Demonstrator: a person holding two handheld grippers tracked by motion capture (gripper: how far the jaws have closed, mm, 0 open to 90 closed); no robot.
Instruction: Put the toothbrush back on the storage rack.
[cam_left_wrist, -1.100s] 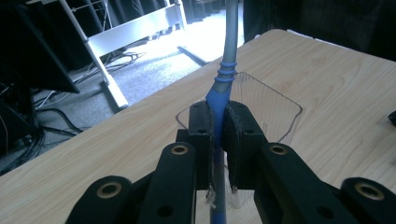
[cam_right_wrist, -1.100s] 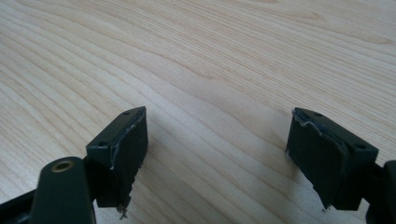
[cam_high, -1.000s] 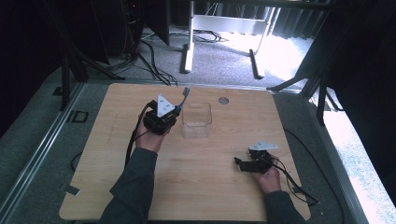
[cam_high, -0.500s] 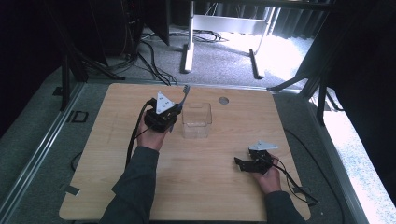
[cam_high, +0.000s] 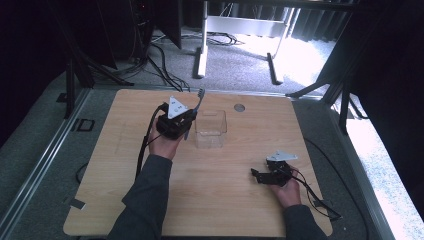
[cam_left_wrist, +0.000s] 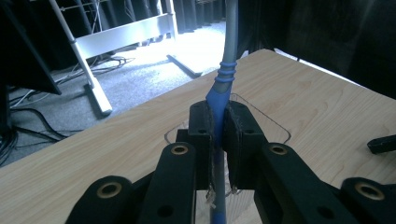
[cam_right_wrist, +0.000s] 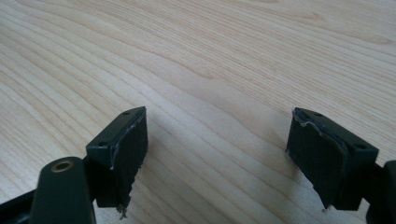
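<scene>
A: At a wooden table (cam_high: 210, 200), a person is holding a two-jaw gripper in each hand. What is the left gripper (cam_high: 187, 122) gripping?

B: A toothbrush (cam_left_wrist: 223, 84). In the left gripper view its jaws are standing pressed together on the blue part of the handle, with the grey stem rising out of the top of the frame. From the high view the brush (cam_high: 198, 100) is leaning up and away from the person, its head at the top end.

A: And where is it sitting in relation to the box?

B: Just beside it. The clear plastic box (cam_high: 210, 129) is standing on the table to the right of the left gripper, near the middle of the far half of the board. In the left gripper view the box's rim (cam_left_wrist: 275, 128) is showing right behind the jaws. Whether the brush is touching the box, the pictures are not telling.

A: The other hand?

B: The right gripper (cam_high: 257, 175) is lying low over the near right part of the table, well apart from the box, its jaws pointing left. In the right gripper view the jaws (cam_right_wrist: 215, 154) are standing spread wide, with bare wood between them and nothing pinched.

A: Anything else on the board?

B: A small round grey disc (cam_high: 239, 107) is sitting in the tabletop near the far edge, beyond the box.
</scene>
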